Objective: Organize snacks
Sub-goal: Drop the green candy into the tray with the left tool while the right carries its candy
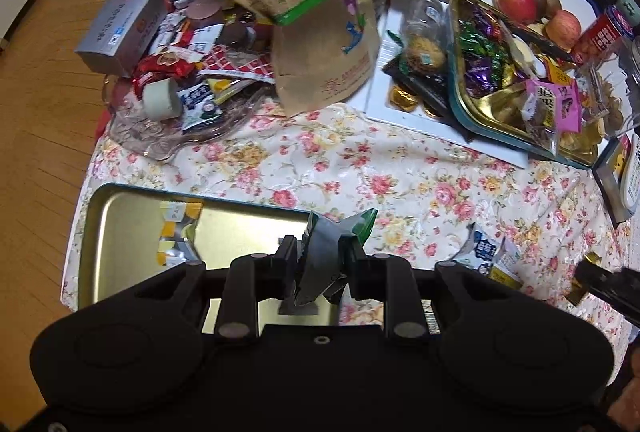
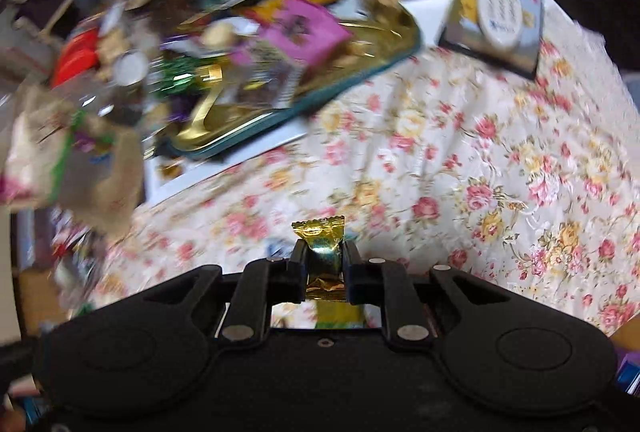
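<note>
Gold-lined tin tray [image 1: 120,216] holds one packet as the left gripper [image 1: 320,252] clamps a green wrapper [image 1: 324,252] above it, right gripper [image 2: 324,264] pinching a gold candy [image 2: 322,252]; heaps remain unsorted.

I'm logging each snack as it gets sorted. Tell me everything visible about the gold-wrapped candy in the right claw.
The small gold foil-wrapped candy is shiny and crinkled, with a serrated top edge and a greenish sheen at its middle. It stands upright, pinched at its waist by the right claw, both ends sticking out, above the floral tablecloth and touching nothing else.
</note>
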Available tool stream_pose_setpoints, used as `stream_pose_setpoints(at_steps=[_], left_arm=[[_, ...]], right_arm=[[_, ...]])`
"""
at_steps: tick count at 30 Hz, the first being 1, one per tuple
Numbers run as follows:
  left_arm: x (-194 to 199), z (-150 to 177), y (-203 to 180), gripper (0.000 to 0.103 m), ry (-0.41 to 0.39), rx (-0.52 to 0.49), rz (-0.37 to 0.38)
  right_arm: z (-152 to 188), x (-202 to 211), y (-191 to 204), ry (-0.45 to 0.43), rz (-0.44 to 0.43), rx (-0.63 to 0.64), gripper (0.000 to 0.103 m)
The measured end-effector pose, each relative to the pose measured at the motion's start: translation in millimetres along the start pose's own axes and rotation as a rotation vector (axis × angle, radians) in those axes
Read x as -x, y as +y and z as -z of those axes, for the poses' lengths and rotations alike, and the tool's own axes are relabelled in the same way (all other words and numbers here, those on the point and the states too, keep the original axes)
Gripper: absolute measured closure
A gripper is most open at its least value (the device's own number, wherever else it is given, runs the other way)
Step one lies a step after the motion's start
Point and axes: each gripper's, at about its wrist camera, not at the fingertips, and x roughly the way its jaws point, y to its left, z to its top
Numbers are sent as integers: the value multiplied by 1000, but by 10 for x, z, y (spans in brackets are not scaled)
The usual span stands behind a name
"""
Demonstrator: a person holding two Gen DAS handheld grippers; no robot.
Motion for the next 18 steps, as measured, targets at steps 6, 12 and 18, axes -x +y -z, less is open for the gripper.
stream_pose_setpoints(at_steps=[6, 12, 18], left_arm=[[18, 130, 411, 70, -29, 59, -35], [50, 300, 834, 70, -38, 77, -44], [71, 386, 1375, 70, -72, 183, -165]], right_arm=[[422, 340, 184, -2, -9, 152, 85], [831, 261, 196, 58, -65, 188, 85], [1043, 159, 436, 89, -62, 250, 85]])
